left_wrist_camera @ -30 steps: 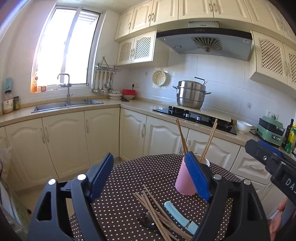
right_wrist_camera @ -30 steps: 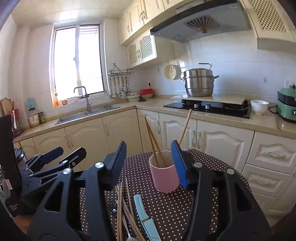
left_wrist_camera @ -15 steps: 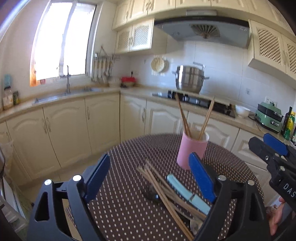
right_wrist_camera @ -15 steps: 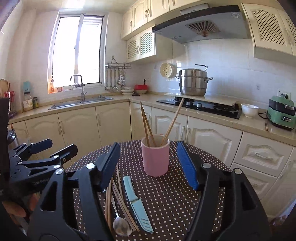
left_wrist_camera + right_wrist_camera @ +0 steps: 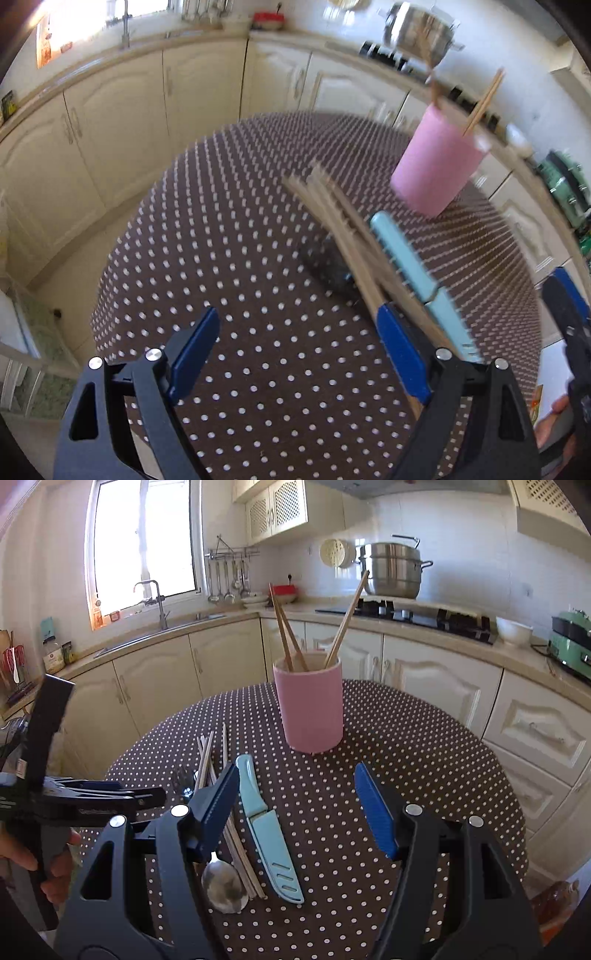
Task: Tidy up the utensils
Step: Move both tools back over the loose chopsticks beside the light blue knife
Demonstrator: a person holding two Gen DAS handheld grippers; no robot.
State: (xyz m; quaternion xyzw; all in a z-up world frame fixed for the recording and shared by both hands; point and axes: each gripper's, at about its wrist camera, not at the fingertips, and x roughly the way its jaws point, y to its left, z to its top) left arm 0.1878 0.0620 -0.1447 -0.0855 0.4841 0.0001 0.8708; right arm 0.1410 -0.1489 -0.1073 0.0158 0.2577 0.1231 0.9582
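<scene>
A pink holder (image 5: 309, 705) with three chopsticks (image 5: 284, 627) stands on the round dotted table (image 5: 424, 775); it also shows in the left wrist view (image 5: 436, 166). Loose chopsticks (image 5: 214, 764), a light blue sheathed knife (image 5: 267, 827), a metal spoon (image 5: 223, 886) and a dark fork (image 5: 183, 781) lie in front of it. My right gripper (image 5: 299, 808) is open above the knife. My left gripper (image 5: 299, 354) is open, tilted down over the table, its right finger (image 5: 402, 354) over the chopsticks (image 5: 343, 229) beside the knife (image 5: 413, 269).
Cream cabinets and a counter run behind the table, with a sink (image 5: 159, 631), a hob with a steel pot (image 5: 393, 570), a white bowl (image 5: 513, 635) and a green appliance (image 5: 572, 638). The table edge curves close on both sides.
My left gripper has tipped down and moved closer to the table over the loose chopsticks. My right gripper has lowered toward the knife. Both stayed open.
</scene>
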